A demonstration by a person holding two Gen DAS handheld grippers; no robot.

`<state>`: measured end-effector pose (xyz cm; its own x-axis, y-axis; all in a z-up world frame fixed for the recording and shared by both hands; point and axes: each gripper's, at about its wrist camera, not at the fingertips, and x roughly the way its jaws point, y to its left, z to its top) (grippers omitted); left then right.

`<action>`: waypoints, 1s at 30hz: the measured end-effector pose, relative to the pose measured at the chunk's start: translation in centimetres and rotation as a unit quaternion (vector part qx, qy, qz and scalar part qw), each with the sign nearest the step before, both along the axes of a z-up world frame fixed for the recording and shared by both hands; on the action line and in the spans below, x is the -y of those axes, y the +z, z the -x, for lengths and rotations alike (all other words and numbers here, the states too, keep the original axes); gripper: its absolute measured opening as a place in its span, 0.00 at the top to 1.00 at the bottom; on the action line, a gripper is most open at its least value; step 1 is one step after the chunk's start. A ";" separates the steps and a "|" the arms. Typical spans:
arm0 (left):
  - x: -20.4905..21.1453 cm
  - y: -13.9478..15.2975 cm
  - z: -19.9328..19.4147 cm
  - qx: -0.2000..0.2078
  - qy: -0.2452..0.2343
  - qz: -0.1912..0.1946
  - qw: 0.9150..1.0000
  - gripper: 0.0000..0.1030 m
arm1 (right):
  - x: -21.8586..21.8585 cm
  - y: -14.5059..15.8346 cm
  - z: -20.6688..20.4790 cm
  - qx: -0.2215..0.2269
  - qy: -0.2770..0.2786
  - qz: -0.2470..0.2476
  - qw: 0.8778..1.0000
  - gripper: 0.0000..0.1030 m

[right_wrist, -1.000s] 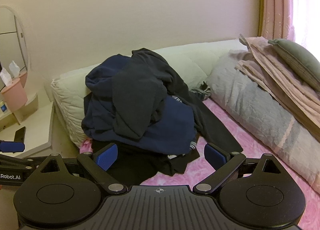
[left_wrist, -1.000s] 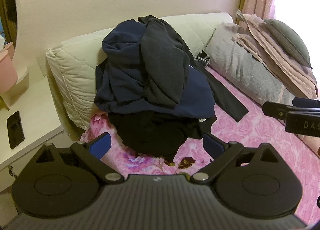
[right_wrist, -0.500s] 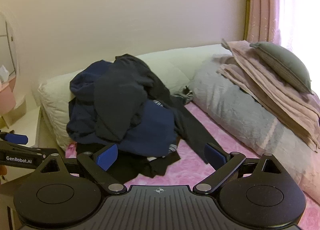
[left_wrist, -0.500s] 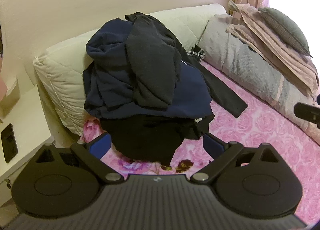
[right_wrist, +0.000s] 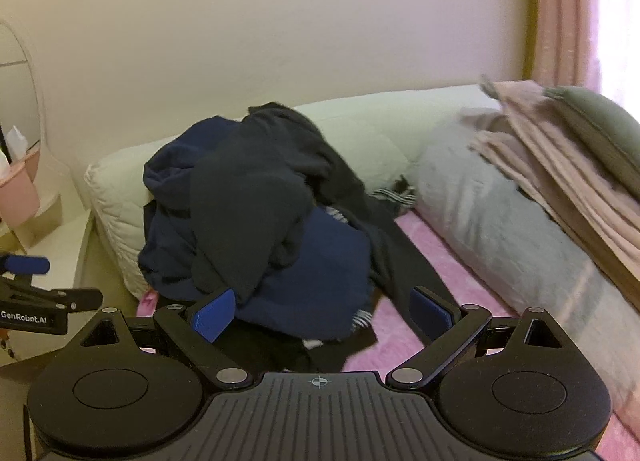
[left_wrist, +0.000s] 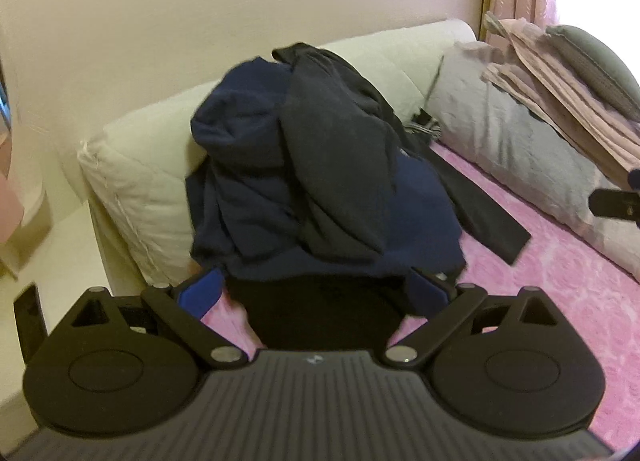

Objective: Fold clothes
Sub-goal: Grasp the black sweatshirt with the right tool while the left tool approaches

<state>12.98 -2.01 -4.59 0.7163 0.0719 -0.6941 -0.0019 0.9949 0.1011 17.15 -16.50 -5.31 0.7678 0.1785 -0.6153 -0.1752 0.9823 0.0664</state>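
Navy-black clothes pile point(left_wrist: 320, 189) on bed | both grippers' fingers point(left_wrist: 200, 293) spread, empty | striped hem point(right_wrist: 360, 319) visible only from right wrist

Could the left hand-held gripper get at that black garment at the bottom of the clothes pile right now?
Probably yes. The left hand-held gripper is open with the black garment directly between its fingers, and nothing stands in front. The navy garment lies on top, so pulling it free may drag the pile.
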 end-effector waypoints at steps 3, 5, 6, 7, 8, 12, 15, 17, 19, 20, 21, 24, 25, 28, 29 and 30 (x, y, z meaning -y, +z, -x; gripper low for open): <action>-1.0 -0.3 -3.4 0.014 -0.021 -0.022 0.999 0.06 | -1.8 -0.2 -4.6 -0.006 0.010 -0.003 1.000 0.07; -1.7 -0.5 -5.6 0.024 -0.034 -0.036 0.998 0.06 | -3.1 -0.2 -8.8 -0.008 0.007 -0.014 1.000 0.07; -2.3 -0.5 -6.8 0.030 -0.041 -0.040 0.998 0.06 | -3.8 -0.3 -10.9 -0.009 0.008 -0.021 1.000 0.07; -3.0 -0.5 -8.0 0.036 -0.046 -0.044 0.997 0.06 | -4.5 -0.2 -13.4 -0.010 0.010 -0.027 1.000 0.07; -3.6 -0.6 -9.2 0.036 -0.050 -0.043 0.997 0.06 | -5.3 -0.2 -15.8 -0.010 0.013 -0.033 0.999 0.07; -6.0 -1.0 -13.1 0.035 -0.062 -0.036 0.997 0.06 | -8.6 -0.8 -25.3 -0.015 0.026 -0.041 0.999 0.07; -7.5 -1.9 -15.0 0.028 -0.061 -0.030 0.997 0.06 | -11.3 -2.0 -31.4 -0.024 0.035 -0.042 0.998 0.07; -8.4 -2.3 -15.8 0.025 -0.062 -0.009 0.998 0.06 | -12.9 -3.0 -34.7 -0.028 0.039 -0.043 0.998 0.07; -9.2 -3.0 -16.5 0.018 -0.061 0.003 0.998 0.06 | -14.1 -4.1 -37.3 -0.035 0.038 -0.054 0.997 0.07; -9.4 -3.3 -16.8 0.013 -0.061 0.002 0.998 0.06 | -14.5 -4.6 -38.6 -0.037 0.037 -0.060 0.997 0.07; -9.6 -3.6 -17.1 0.010 -0.059 0.001 0.998 0.06 | -14.9 -5.0 -39.8 -0.039 0.036 -0.067 0.996 0.07; -10.0 -4.3 -17.8 -0.001 -0.055 0.007 0.998 0.06 | -15.4 -6.2 -42.1 -0.038 0.045 -0.085 0.995 0.07; -10.1 -4.6 -18.0 -0.003 -0.054 0.008 0.999 0.06 | -15.4 -6.5 -42.7 -0.034 0.041 -0.085 0.995 0.07; -10.3 -5.1 -18.5 -0.009 -0.052 0.010 0.999 0.06 | -15.4 -7.1 -44.4 -0.031 0.028 -0.086 0.995 0.07; -10.3 -5.3 -18.7 -0.010 -0.051 0.009 0.999 0.06 | -15.4 -7.3 -44.8 -0.031 0.024 -0.082 0.996 0.11; -10.4 -5.4 -18.9 -0.011 -0.051 0.009 0.999 0.06 | -15.4 -7.5 -45.3 -0.032 0.020 -0.077 0.996 0.23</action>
